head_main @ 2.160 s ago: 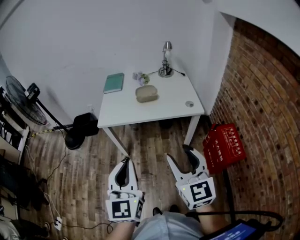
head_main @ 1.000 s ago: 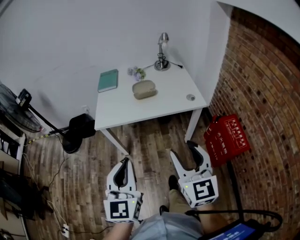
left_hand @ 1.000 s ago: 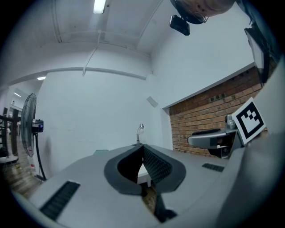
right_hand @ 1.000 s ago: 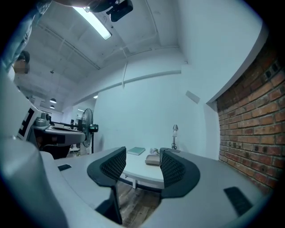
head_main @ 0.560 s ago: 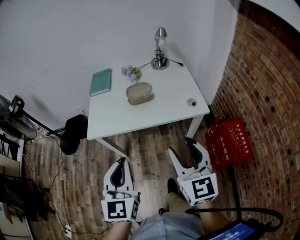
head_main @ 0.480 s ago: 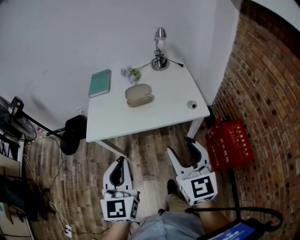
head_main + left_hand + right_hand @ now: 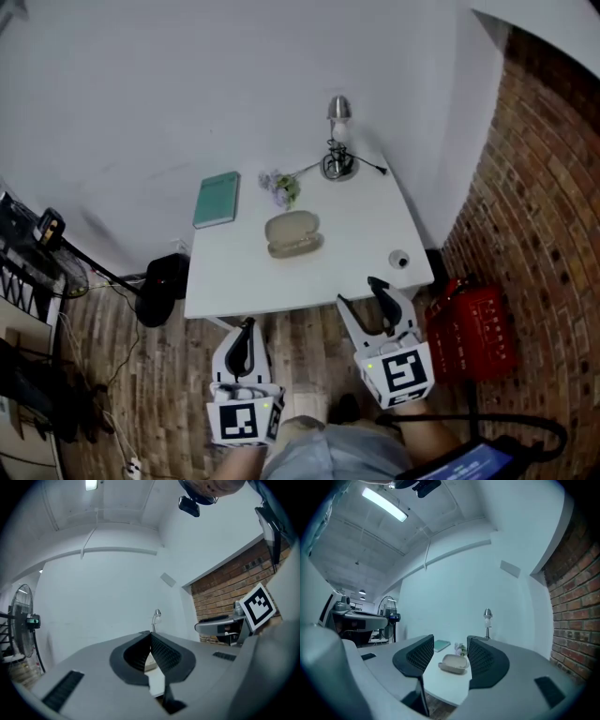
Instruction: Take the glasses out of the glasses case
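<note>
Head view: closed glasses case [image 7: 294, 233]

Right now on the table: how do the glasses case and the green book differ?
The glasses case is beige, rounded and bulky; the book is teal, flat and rectangular. The case sits mid-table; the book lies by the far left corner. Both lie closed on the white table.

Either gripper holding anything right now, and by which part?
Nothing is held. The left gripper is shut and empty; the right gripper is open, its jaws having just closed slightly, nothing between them. The glasses case lies untouched on the table.
</note>
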